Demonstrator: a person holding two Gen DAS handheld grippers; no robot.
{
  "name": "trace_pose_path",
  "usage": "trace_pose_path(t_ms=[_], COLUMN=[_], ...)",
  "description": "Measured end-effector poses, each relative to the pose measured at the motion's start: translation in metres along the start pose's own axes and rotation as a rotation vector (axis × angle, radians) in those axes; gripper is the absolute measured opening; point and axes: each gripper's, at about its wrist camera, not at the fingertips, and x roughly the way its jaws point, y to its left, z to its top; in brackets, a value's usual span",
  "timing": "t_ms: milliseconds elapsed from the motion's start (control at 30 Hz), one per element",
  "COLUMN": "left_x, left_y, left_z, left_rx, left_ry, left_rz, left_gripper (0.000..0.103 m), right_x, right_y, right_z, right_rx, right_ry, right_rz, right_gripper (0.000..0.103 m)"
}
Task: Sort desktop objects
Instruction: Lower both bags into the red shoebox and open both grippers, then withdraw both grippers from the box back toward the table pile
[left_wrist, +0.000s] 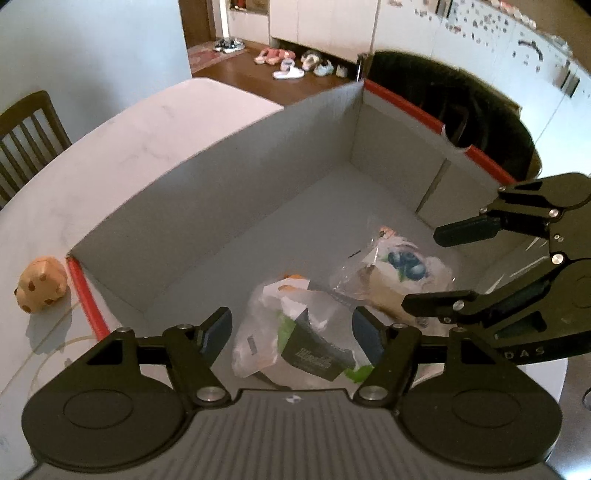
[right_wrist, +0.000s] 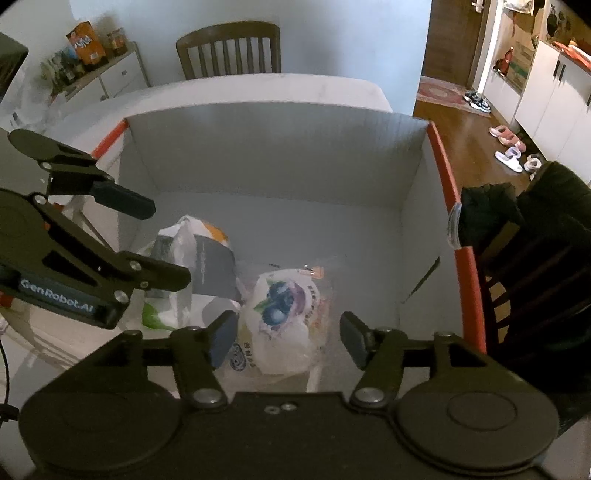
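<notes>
Two plastic snack packets lie on the floor of an open grey cardboard box (right_wrist: 280, 155) with red-edged rims. The one with a blueberry picture (right_wrist: 277, 310) rests toward the near middle of the box in the right wrist view; in the left wrist view the same blueberry packet (left_wrist: 399, 269) lies farther in and to the right. Beside it, touching or overlapping its edge, is a clear packet with a dark label and a green patch (left_wrist: 303, 339), seen also from the right wrist (right_wrist: 207, 262) with an orange corner at its far end.

The left gripper (left_wrist: 291, 328) hangs over the dark-label packet with its jaws spread; the packet shows between the fingers, but the pads stand clear of it on either side. The right gripper (right_wrist: 288, 332) hangs over the blueberry packet, jaws likewise spread and not pressing on it, though the near edge of the packet is blurred, so contact with the left finger cannot be ruled out. Each gripper appears in the other's view, side by side above the box.

The box sits on a pale table (left_wrist: 110, 155). Just outside its left wall lies a small tan toy with brown spots (left_wrist: 42, 284). A wooden chair (right_wrist: 229, 48) stands at the table's far side, another carries dark clothing (right_wrist: 535, 221), and shoes (left_wrist: 288, 62) lie on the wooden floor beyond.
</notes>
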Motion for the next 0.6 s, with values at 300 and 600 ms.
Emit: trace_pose_path(t_ms=[300,600], left_x=[-0.04,-0.077], left_y=[0.007,-0.001], left_z=[-0.007,-0.021], left_rx=[-0.089,-0.116], left_ry=[-0.108,-0.218], left_rz=[-0.035,-0.039], left_gripper=[0.071,0.071], right_x=[-0.032,-0.064], right_y=[-0.006,0.005], right_z=[0.006,0.003], right_rx=[0.026,0.019], right_ry=[-0.066,-0.133], right_rz=[0.026,0.057], right_gripper=[0.072,0.077])
